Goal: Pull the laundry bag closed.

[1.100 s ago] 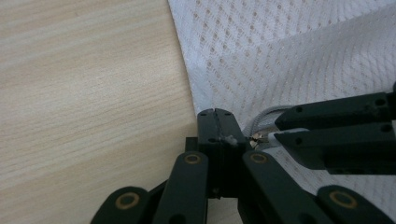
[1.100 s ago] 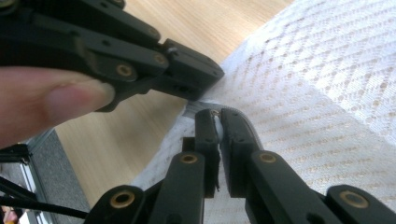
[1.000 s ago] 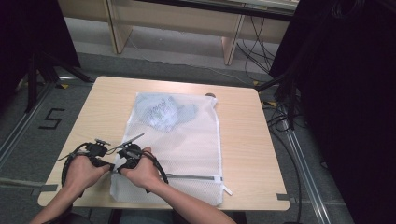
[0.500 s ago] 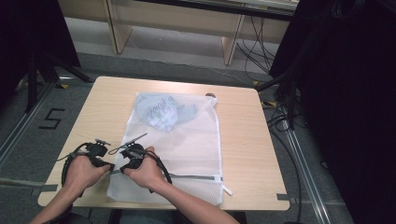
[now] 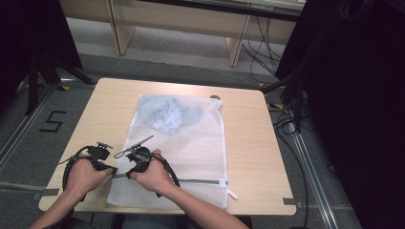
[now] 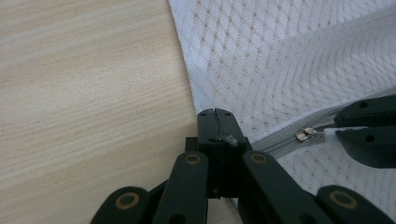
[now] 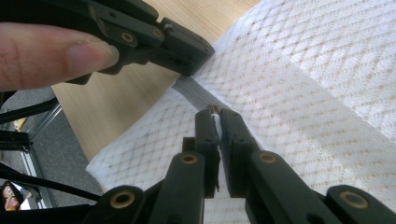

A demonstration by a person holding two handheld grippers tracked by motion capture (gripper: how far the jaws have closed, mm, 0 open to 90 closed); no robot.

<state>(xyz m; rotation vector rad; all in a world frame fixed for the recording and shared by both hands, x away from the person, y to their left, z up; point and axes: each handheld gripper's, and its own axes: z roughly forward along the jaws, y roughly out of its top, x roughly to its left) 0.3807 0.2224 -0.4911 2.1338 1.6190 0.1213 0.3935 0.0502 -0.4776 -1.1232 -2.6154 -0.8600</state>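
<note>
The worktop point(image 5: 110, 109) is pale matt wood-grain laminate. The laundry bag point(image 5: 200, 148) is white open-weave mesh cloth, its zipper point(image 6: 275, 142) grey woven tape with a small shiny metal slider point(image 6: 304, 135). At the bag's 12 o'clock end lies crumpled pale blue cloth point(image 5: 167, 114). Both tongs point(image 7: 214, 112) are matt black plastic with brass-coloured rivets.

Black "5" marked on the grey floor point(image 5: 52, 121) left of the table

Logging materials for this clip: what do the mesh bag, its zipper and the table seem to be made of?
Mesh bag: white, matte synthetic netting, judging by its regular small holes; table wood shows through.
Zipper: grey woven tape with a small shiny, metal-looking slider; the pull tab in the right claw looks like white plastic or fabric.
Table: pale wood-grain top, smooth, probably laminate.
</note>
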